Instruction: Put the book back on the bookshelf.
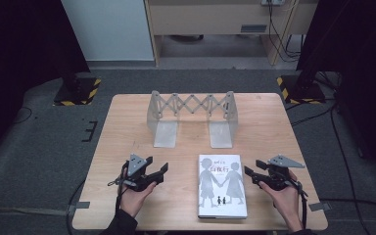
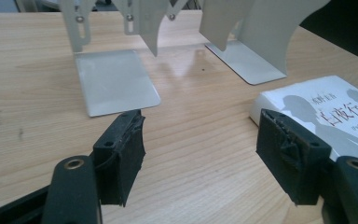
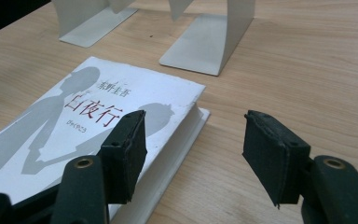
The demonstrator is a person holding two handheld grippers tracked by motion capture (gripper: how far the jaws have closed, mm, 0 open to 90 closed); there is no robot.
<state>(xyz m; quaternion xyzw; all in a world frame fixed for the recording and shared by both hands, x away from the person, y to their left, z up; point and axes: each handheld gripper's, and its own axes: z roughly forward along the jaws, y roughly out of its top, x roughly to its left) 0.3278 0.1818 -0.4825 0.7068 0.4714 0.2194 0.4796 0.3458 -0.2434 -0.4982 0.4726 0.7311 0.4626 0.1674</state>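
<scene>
A white book (image 1: 222, 185) with grey silhouette figures and red lettering lies flat on the wooden table (image 1: 127, 122) near the front edge. My left gripper (image 1: 160, 172) hovers to the book's left, jaws open with bare wood between them; the book's corner (image 2: 317, 100) sits just beyond its right jaw. On the book's other side my right gripper (image 1: 250, 174) is open, one jaw above the cover (image 3: 74, 121), the other over bare table. An extendable metal bookend rack (image 1: 192, 117) with scissor links stands behind the book; its flat base plates (image 2: 114, 81) (image 3: 200, 49) rest on the table.
The table stands on grey carpet. Behind it are a cabinet (image 1: 215, 19) with cables and two black stands with yellow-black striped bases (image 1: 78, 90) (image 1: 298, 88). The person's hands (image 1: 137, 198) enter from the bottom edge.
</scene>
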